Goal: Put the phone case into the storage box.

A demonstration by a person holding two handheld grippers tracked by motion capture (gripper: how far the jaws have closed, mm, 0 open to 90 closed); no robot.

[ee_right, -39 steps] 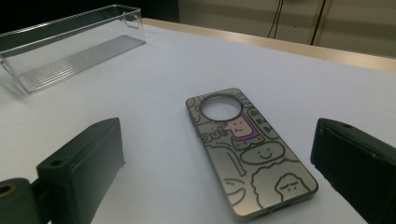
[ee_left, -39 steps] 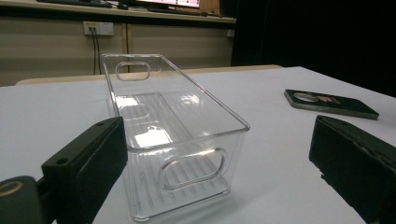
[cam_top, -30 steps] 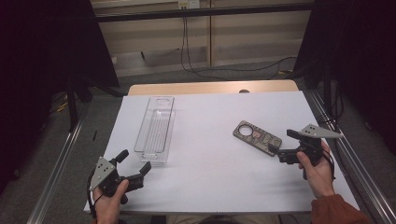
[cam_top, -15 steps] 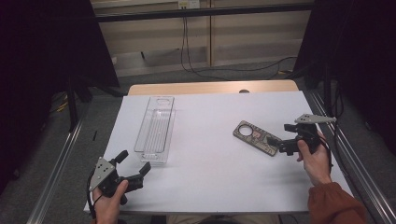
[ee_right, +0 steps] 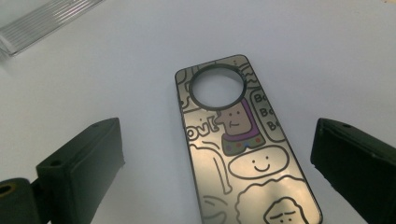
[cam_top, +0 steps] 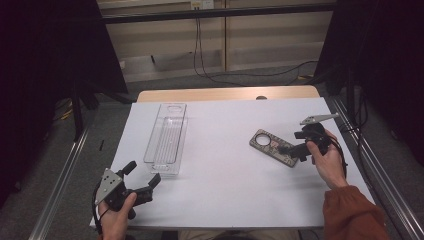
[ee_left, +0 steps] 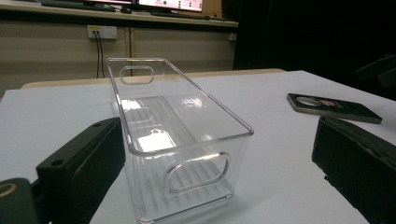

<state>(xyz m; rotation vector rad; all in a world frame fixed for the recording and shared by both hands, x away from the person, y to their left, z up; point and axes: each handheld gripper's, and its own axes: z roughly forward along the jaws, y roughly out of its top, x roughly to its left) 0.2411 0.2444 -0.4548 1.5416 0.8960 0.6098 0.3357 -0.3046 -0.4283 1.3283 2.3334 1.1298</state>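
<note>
A long clear plastic bin (cam_top: 167,137) lies lengthwise on the white table (cam_top: 225,195), left of centre. A flat metallic tag (cam_top: 272,146) with cartoon drawings and a round hole lies right of centre. My right gripper (cam_top: 291,142) is open and hovers over the tag's right end; in the right gripper view the tag (ee_right: 243,154) sits between the spread jaws of the gripper (ee_right: 217,158). My left gripper (cam_top: 144,172) is open near the front left edge, just short of the bin's near end. In the left gripper view the bin (ee_left: 177,135) stands before the open gripper (ee_left: 219,156).
A wooden strip (cam_top: 225,93) edges the far side of the table. Metal rails (cam_top: 60,190) run along both sides. Cables hang down the back wall (cam_top: 200,45). The bin's corner (ee_right: 42,18) shows at the top left of the right gripper view.
My right gripper has moved away from the person and slightly left, coming over the tag's right end. The left gripper, the bin and the tag have stayed put.
</note>
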